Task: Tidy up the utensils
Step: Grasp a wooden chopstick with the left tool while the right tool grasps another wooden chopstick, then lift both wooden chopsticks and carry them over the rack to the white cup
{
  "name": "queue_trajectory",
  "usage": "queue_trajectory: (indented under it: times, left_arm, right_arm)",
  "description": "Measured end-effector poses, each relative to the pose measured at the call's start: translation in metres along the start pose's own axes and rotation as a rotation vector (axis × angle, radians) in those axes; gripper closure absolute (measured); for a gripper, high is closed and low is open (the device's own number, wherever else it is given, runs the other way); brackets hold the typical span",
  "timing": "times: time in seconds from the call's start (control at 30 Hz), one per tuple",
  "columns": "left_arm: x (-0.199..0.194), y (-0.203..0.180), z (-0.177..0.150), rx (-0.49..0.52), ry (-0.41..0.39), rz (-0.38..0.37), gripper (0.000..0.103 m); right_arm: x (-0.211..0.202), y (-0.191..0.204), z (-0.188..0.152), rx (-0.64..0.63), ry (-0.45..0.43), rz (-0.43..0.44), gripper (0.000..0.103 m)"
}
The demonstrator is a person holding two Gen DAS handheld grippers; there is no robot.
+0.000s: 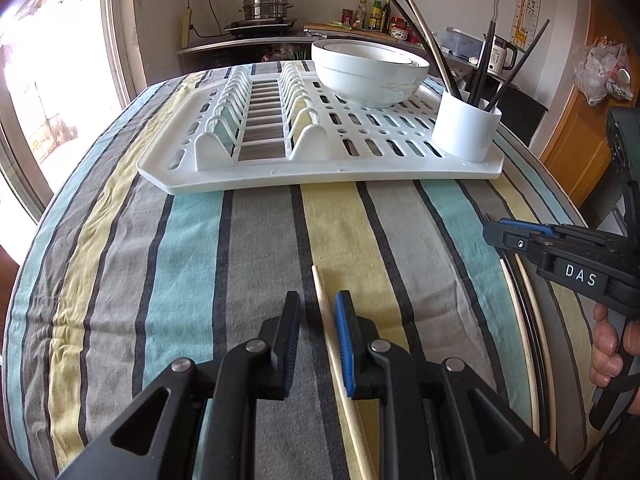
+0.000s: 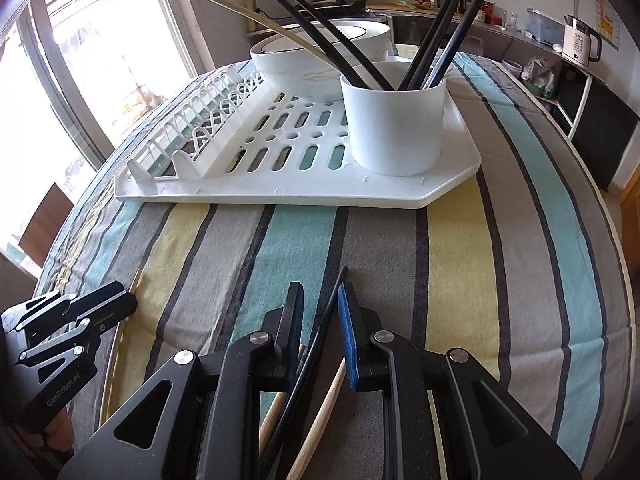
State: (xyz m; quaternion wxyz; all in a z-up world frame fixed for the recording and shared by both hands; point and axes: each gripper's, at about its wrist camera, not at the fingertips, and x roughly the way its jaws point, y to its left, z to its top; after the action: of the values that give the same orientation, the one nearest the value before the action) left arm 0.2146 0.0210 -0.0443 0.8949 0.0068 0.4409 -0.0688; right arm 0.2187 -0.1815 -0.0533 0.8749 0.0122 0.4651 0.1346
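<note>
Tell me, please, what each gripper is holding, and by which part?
Nothing is held. A pale chopstick lies between the left gripper fingers, a black chopstick between the right gripper fingers, both ungripped.

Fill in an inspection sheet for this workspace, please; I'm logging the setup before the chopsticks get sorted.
Surface: table under a striped cloth, wrinkled at its left side.
Job's things: white rack with stacked bowls and a cup of mostly black chopsticks; a pale chopstick and a black chopstick lie on the cloth.
Clutter: nothing seen on the cloth.
Grippers: left gripper jaws apart around the pale chopstick; right gripper jaws apart over the black one and pale ones beneath.
Cables: a cord with a power strip on the back wall.
Surroundings: window, steamer pot, bottles, kettle.
</note>
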Motion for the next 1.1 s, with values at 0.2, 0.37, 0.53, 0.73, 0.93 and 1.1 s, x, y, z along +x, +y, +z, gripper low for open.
queue_trajectory:
  times: [0.2,0.37,0.53,0.73,0.93,1.1]
  left_arm:
    - [0.003,-0.008,0.003,0.03,0.005,0.047,0.084]
    - [0.004,-0.01,0.005,0.027,0.002,0.054,0.085]
    - [0.005,-0.009,0.007,0.022,0.004,0.038,0.096]
    - [0.006,-0.008,0.01,0.016,0.018,0.021,0.097]
    - [-0.003,-0.01,0.017,0.014,0.0,-0.001,0.098]
    - [-0.02,-0.01,0.025,0.012,-0.042,-0.014,0.098]
  right_arm:
    - [0.005,0.007,0.006,-0.024,0.007,-0.079,0.097]
    - [0.005,0.003,0.006,-0.003,0.005,-0.064,0.097]
    - [0.0,-0.001,0.007,0.019,-0.005,-0.028,0.097]
    - [-0.016,-0.001,0.009,0.02,-0.044,-0.007,0.097]
    - [-0.038,0.0,0.013,0.015,-0.095,0.011,0.097]
    - [-0.053,0.001,0.017,0.014,-0.129,0.029,0.098]
